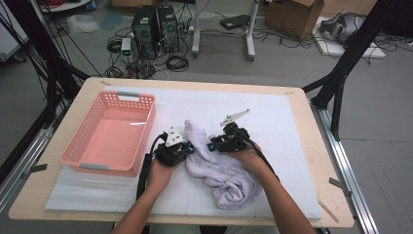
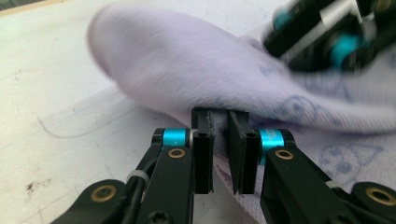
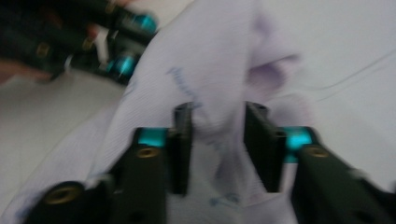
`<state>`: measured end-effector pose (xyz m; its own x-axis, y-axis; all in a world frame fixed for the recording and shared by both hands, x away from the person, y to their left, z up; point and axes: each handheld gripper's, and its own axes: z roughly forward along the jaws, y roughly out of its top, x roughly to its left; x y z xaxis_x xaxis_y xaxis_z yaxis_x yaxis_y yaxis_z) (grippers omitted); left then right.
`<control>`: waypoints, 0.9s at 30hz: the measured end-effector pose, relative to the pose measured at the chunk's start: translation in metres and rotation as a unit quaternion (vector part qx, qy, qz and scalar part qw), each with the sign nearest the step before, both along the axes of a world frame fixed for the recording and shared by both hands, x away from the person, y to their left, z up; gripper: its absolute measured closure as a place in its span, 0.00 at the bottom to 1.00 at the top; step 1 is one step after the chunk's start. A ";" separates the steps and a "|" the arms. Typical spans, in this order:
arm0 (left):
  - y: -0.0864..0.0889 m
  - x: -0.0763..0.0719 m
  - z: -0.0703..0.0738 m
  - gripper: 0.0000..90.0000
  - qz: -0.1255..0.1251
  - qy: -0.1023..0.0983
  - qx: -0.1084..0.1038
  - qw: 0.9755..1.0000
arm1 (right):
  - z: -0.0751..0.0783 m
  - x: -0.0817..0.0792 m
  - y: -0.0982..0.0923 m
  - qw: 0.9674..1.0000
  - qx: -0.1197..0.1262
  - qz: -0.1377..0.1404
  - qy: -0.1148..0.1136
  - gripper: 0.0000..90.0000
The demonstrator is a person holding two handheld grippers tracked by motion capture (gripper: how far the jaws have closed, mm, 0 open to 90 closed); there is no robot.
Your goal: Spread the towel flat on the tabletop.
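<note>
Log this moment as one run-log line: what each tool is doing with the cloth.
left tool: shut on white cloth edge | right tool: jaws around a cloth fold, grip unclear in blur | pink basket: left of cloth, nothing in it

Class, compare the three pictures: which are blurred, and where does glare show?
High view: sharp; a bright streak of glare lies inside the pink basket. Left gripper view: near jaws crisp, the lilac towel soft, the far gripper smeared. Right gripper view: smeared throughout.

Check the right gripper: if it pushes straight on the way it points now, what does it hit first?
Most likely the pale lilac towel. In the right gripper view the right gripper already has a fold of it between its jaws, with more cloth rising directly ahead. The left gripper lies off to the side, not in line. The picture is blurred, so depth is unsure.
</note>
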<state>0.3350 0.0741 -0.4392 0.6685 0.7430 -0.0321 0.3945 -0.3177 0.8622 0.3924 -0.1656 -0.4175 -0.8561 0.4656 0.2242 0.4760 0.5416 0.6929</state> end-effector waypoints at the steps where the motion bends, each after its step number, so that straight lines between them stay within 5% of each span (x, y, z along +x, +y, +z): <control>1: 0.000 0.000 0.000 0.90 0.000 0.000 -0.001 1.000 | -0.001 -0.003 0.001 1.000 -0.004 0.011 -0.005 0.98; 4: 0.000 -0.001 0.002 0.90 0.001 -0.006 -0.003 1.000 | 0.005 -0.007 -0.010 0.999 -0.004 -0.011 -0.032 1.00; 11: -0.003 -0.003 0.001 0.90 -0.001 -0.005 -0.001 1.000 | 0.023 -0.013 -0.067 0.991 0.001 -0.106 -0.082 1.00; 15: -0.001 -0.005 0.003 0.90 -0.006 -0.003 0.001 1.000 | 0.030 -0.018 -0.090 0.978 -0.032 -0.166 -0.124 1.00; 17: -0.001 -0.007 0.004 0.90 -0.008 -0.004 -0.004 1.000 | 0.037 -0.021 -0.105 0.968 -0.038 -0.204 -0.144 1.00; 19: 0.000 -0.009 0.003 0.90 -0.021 0.005 -0.005 1.000 | 0.042 -0.026 -0.119 0.954 -0.069 -0.236 -0.172 1.00; 20: 0.001 -0.010 0.002 0.90 -0.028 0.014 -0.003 1.000 | 0.042 -0.027 -0.126 0.952 -0.073 -0.245 -0.169 1.00; 23: 0.001 -0.008 -0.001 0.71 -0.022 0.024 -0.005 0.999 | 0.037 -0.029 -0.140 0.957 -0.055 -0.246 -0.140 0.99; 27: 0.007 -0.005 0.003 0.56 0.014 0.014 -0.048 0.999 | 0.021 -0.022 -0.133 0.964 -0.046 -0.235 -0.117 0.78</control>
